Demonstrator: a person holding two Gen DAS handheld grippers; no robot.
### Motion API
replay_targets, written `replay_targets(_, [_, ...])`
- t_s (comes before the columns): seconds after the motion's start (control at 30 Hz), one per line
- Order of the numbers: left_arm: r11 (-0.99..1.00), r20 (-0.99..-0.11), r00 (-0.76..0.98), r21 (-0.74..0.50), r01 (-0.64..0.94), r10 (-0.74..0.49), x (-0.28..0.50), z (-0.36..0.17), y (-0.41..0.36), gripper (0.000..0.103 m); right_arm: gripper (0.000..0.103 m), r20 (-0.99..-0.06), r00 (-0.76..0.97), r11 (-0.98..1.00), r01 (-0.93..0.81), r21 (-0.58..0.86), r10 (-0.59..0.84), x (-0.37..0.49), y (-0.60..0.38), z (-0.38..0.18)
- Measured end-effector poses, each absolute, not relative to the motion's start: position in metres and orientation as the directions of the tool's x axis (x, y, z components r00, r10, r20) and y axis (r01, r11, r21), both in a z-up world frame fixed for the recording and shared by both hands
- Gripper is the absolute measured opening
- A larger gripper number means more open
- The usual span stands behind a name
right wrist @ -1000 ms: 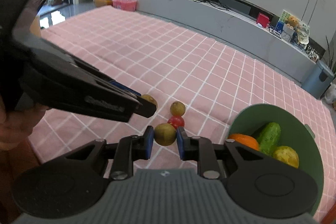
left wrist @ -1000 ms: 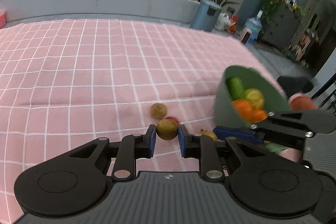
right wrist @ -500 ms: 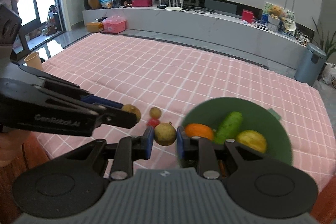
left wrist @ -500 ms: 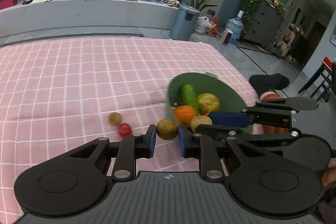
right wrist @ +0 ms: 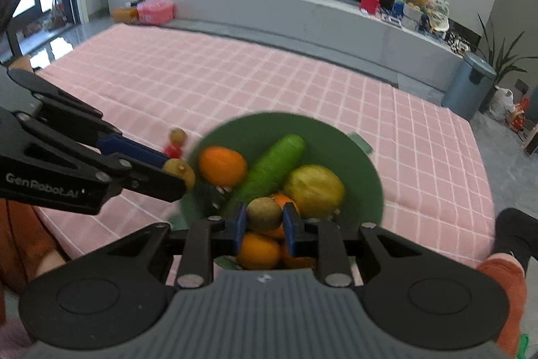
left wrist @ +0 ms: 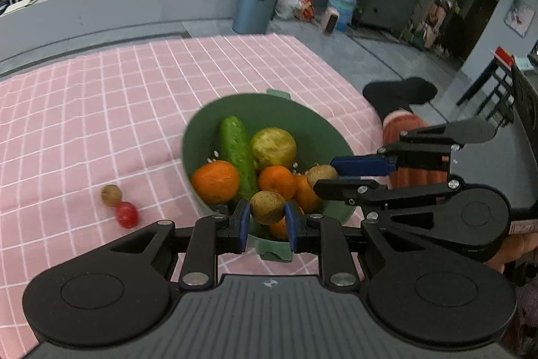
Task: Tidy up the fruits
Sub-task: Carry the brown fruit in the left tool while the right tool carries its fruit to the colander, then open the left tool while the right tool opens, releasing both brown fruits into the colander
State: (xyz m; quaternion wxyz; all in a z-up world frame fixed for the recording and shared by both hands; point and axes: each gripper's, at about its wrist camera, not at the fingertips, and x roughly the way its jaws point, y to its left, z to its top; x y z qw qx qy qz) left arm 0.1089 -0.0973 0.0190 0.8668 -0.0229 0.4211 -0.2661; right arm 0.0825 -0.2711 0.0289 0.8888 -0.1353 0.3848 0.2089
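Note:
A green bowl (left wrist: 302, 113) (right wrist: 363, 170) on the pink checked cloth holds a cucumber (left wrist: 237, 150), a yellow-green fruit (left wrist: 274, 147) and several oranges (left wrist: 215, 180). My left gripper (left wrist: 267, 219) is shut on a small brown fruit (left wrist: 267, 207) over the bowl's near rim. My right gripper (right wrist: 264, 226) is shut on another small brown fruit (right wrist: 264, 213) above the bowl's inside. The right gripper (left wrist: 331, 179) also shows in the left wrist view with its fruit (left wrist: 319, 174). The left gripper (right wrist: 175, 170) shows in the right wrist view.
A brown fruit (left wrist: 111, 194) and a small red fruit (left wrist: 126, 214) lie on the cloth left of the bowl. The table's edge runs right of the bowl (left wrist: 356, 90). A long grey counter (right wrist: 302, 19) and a bin (left wrist: 257, 5) stand beyond.
Both grippers have carried their brown fruits from the cloth to the right, over the green bowl. The brown and red fruits left on the cloth have not moved.

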Motion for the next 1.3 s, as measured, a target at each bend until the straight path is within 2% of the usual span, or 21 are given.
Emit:
replay_targets(0.63, [0.854,-0.816,0.381,-0.241,0.46,-0.435,0.133,-0.024,-0.133,0.025,0.019,-0.838,0.499,0.855,-0.513,-0.079,0.222,0.12,-0.295,-0.008])
replay_targets(0.97, [0.849,-0.813,0.392,-0.216,0.483,-0.43,0.13,-0.022,-0.136,0.025,0.02,-0.846,0.492,0.845,-0.526,-0.101,0.205,0.12,-0.294,-0.01])
replay_targets(1.13, [0.854,-0.808,0.399,-0.226,0.469,-0.433,0.13,-0.021,-0.134,0.033,0.021,-0.843,0.499,0.845,-0.523,-0.107,0.202,0.117,-0.294,-0.007])
replay_targets(1.2, [0.856,-0.808,0.396,-0.236,0.461,-0.436,0.13,-0.021,-0.132,0.041,0.021,-0.843,0.5,0.843,-0.525,-0.114,0.198,0.116,-0.293,-0.006])
replay_targets(1.3, [0.858,-0.803,0.405,-0.239,0.455,-0.438,0.126,-0.017,-0.129,0.042,0.025,-0.84,0.508,0.84,-0.527,-0.127,0.191,0.115,-0.291,-0.002])
